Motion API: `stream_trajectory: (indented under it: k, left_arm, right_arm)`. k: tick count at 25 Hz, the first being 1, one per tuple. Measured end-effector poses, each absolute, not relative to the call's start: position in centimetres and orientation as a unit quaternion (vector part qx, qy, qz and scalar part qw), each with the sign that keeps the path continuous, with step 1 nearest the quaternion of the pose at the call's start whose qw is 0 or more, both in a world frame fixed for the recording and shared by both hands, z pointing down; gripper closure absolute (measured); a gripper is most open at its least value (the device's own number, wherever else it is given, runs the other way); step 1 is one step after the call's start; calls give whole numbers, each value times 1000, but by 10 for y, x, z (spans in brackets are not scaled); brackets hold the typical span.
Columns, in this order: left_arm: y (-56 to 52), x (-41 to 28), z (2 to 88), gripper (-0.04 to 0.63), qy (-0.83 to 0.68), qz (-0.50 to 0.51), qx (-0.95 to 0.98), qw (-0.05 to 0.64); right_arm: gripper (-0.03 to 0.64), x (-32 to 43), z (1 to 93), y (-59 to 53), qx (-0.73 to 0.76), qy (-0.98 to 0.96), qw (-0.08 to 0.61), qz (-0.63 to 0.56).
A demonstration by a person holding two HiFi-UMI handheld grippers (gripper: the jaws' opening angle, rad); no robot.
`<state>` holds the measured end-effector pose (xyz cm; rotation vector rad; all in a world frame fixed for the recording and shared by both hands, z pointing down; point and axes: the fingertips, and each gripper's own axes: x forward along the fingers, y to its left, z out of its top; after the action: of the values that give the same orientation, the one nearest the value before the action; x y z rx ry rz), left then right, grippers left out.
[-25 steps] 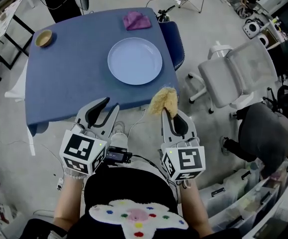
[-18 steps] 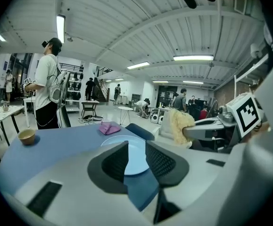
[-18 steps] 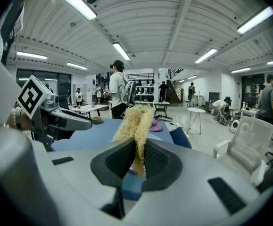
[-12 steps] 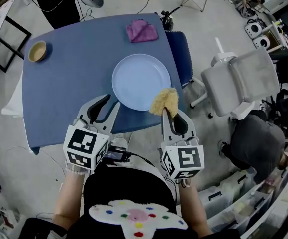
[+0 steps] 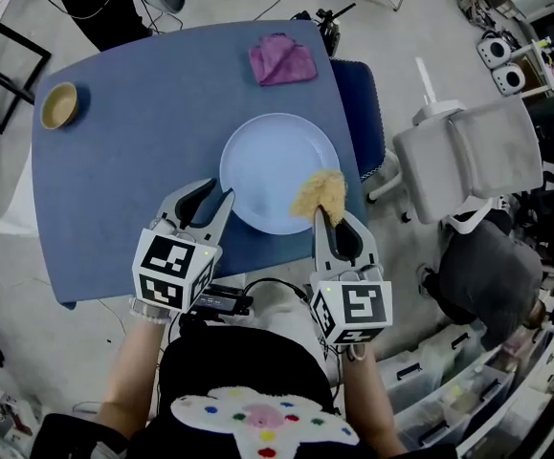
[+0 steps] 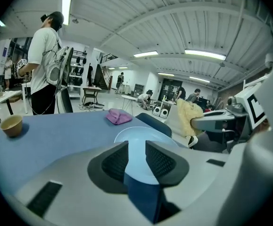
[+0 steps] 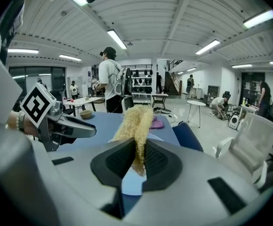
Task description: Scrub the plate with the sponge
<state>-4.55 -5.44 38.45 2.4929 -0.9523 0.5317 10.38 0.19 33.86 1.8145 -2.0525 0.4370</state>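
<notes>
A pale blue round plate (image 5: 275, 165) lies on the blue table (image 5: 123, 170), near its front right corner. My right gripper (image 5: 327, 214) is shut on a shaggy yellow sponge (image 5: 319, 193), which hangs over the plate's near right rim. In the right gripper view the sponge (image 7: 135, 124) sticks up from between the fingers, with the plate (image 7: 130, 181) below. My left gripper (image 5: 209, 202) stands open over the table just left of the plate's near edge, holding nothing. The left gripper view shows the plate (image 6: 138, 147) through the gap and the sponge (image 6: 189, 118) at the right.
A purple cloth (image 5: 283, 61) lies at the table's far right and a small tan bowl (image 5: 58, 105) at its far left. A blue chair (image 5: 358, 103) and a white office chair (image 5: 468, 156) stand to the right. A person (image 6: 45, 65) stands beyond the table.
Both grippers have come forward over the table's near edge. The sponge, before short of the plate, now sits over its near right rim. The left gripper is now beside the plate.
</notes>
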Motion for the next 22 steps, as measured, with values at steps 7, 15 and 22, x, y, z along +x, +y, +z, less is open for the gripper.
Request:
stream_trajectory:
  k: [7,15,22]
  left_arm:
    - [-75,-45,417,483,-361,200,878,242]
    - [-88,-45,446,483,-391,208,854,273]
    - [-96,-50,467,483,-414,218,833,294]
  right_arm:
    - [574,107,359,-11,633,-730,204,159]
    - [574,116,390,-33,608,-739,234,172]
    - [574,127,411,-59,599,-738,250,184]
